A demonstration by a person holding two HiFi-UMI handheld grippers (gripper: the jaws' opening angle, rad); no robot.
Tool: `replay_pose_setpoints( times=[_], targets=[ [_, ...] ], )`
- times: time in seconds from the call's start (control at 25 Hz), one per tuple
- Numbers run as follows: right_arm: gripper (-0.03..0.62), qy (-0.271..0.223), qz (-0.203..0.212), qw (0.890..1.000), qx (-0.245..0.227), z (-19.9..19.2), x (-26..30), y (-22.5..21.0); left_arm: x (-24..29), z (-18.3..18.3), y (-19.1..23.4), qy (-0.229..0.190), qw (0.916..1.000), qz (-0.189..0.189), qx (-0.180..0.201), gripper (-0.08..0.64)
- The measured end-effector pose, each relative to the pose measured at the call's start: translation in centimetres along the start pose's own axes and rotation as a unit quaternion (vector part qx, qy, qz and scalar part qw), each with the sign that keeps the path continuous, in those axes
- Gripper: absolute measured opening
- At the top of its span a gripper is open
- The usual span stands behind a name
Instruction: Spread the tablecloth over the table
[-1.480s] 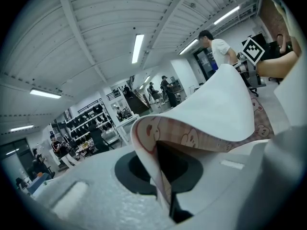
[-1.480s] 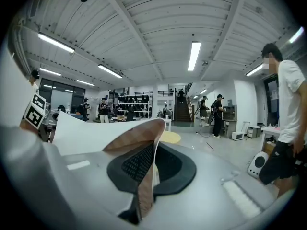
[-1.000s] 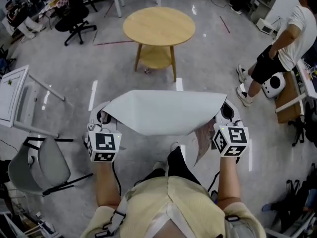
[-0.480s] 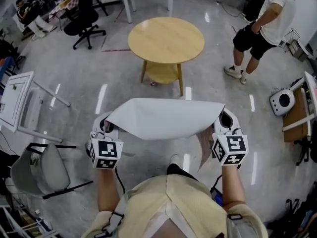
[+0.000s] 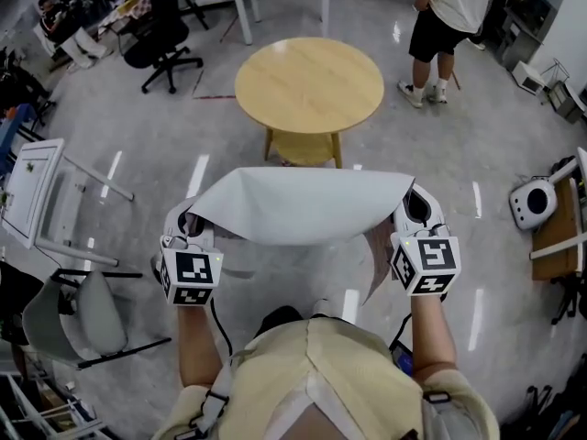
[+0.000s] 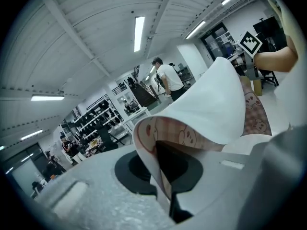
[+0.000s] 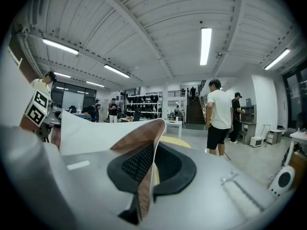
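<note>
I hold a white tablecloth [image 5: 298, 207] stretched between both grippers at waist height; its underside shows a pink check with bears [image 6: 180, 133]. My left gripper [image 5: 190, 228] is shut on the cloth's left corner and my right gripper [image 5: 415, 216] is shut on its right corner [image 7: 144, 176]. A fold of the patterned side hangs below the right gripper. The round wooden table [image 5: 309, 84] stands bare a short way ahead of the cloth, with a low shelf under it.
A person in a white shirt and black shorts [image 5: 442, 26] stands right of the table. A white folded table [image 5: 32, 195] and grey chair [image 5: 69, 314] are at my left, a black office chair [image 5: 160, 44] far left, a white device [image 5: 534, 202] at right.
I have walked toward the round table with the cloth held the same way; the table sits closer and more centred. The person at right has moved farther back beside it.
</note>
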State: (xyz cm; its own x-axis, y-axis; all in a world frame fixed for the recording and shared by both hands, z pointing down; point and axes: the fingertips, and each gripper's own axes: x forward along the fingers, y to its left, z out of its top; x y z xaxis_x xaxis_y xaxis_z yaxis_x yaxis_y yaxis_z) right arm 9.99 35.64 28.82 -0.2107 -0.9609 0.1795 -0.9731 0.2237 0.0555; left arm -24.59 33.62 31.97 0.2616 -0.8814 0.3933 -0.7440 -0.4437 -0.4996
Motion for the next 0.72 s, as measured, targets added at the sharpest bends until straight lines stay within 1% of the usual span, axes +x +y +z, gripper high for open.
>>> replay_pose_setpoints(
  times=[0.2,0.36,0.52,0.72],
  targets=[
    [0.008,-0.019,-0.009,1.000,-0.020,1.8,3.2,-2.0,2.7,2.3,1.6,-0.011,0.9998,0.011,0.016,0.005],
    [0.008,-0.023,-0.019,0.999,-0.030,3.1,7.3,-2.3,6.1,3.0,4.3,-0.022,0.9993,0.015,0.025,0.005],
    [0.008,-0.023,-0.041,0.998,-0.040,4.2,11.4,-3.4,10.7,4.2,6.5,-0.030,0.9990,0.003,0.033,0.005],
    [0.008,-0.028,-0.068,0.996,-0.049,6.5,16.9,-4.6,16.8,6.4,10.3,-0.045,0.9974,-0.017,0.055,0.005]
  ],
)
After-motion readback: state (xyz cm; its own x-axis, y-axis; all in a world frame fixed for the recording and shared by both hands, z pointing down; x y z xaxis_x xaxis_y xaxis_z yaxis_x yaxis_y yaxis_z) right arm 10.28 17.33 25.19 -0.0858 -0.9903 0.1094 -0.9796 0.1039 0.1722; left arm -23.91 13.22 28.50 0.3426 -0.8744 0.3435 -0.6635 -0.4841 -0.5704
